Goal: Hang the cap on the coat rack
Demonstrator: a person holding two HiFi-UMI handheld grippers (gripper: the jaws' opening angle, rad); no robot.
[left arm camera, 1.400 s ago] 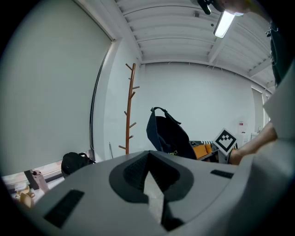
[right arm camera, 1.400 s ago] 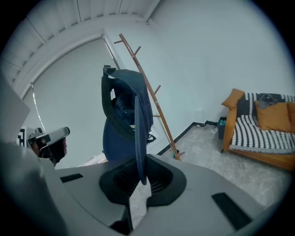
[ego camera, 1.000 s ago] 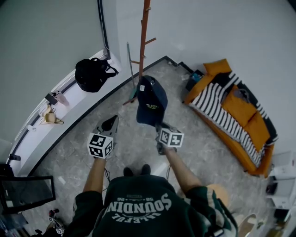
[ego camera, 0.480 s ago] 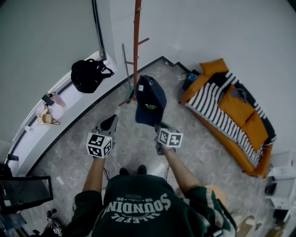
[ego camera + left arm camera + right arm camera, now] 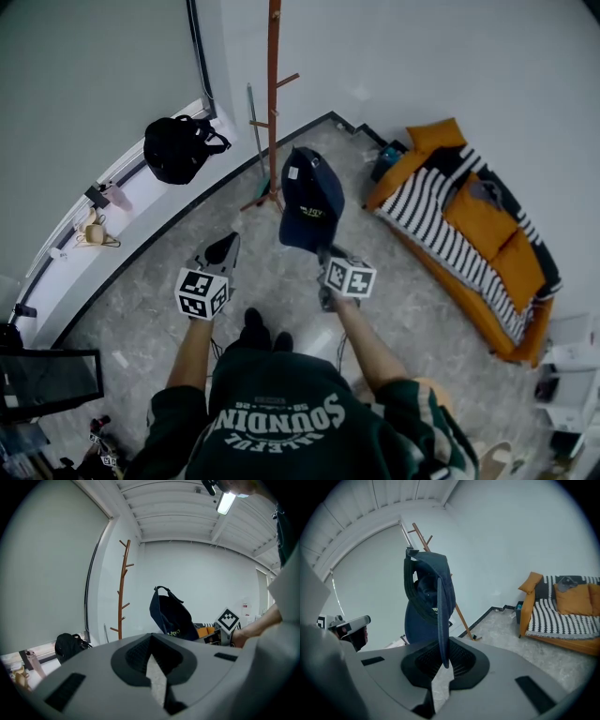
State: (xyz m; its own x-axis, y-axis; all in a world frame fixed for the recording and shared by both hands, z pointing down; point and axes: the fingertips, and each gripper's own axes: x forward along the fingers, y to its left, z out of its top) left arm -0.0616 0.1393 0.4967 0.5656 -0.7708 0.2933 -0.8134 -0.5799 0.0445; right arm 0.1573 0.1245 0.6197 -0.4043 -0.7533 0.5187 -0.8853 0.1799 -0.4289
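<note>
From where I stand, the nearest thing is the person's dark green sweatshirt [image 5: 281, 427], with pale lettering across the chest that reads "SOUNDIN"; the smaller line by it is too fine to read. Each hand holds a gripper out front, and each gripper carries a cube of black-and-white square markers.

The left gripper [image 5: 225, 246] has its jaws drawn together with only a sliver of floor showing between the pads, and nothing is in them. The right gripper [image 5: 323, 251] is clamped on the brim of the cap [image 5: 312, 197]. The navy cap is held upright in the air. It has a white tag inside and yellow-green print on the front that I cannot read.

Beyond the cap, not touching it, stands the brown coat rack [image 5: 274, 94] against the wall. A black backpack [image 5: 178, 148] sits on the window ledge, and an orange sofa [image 5: 487, 220] with a striped cover stands off to the right.
</note>
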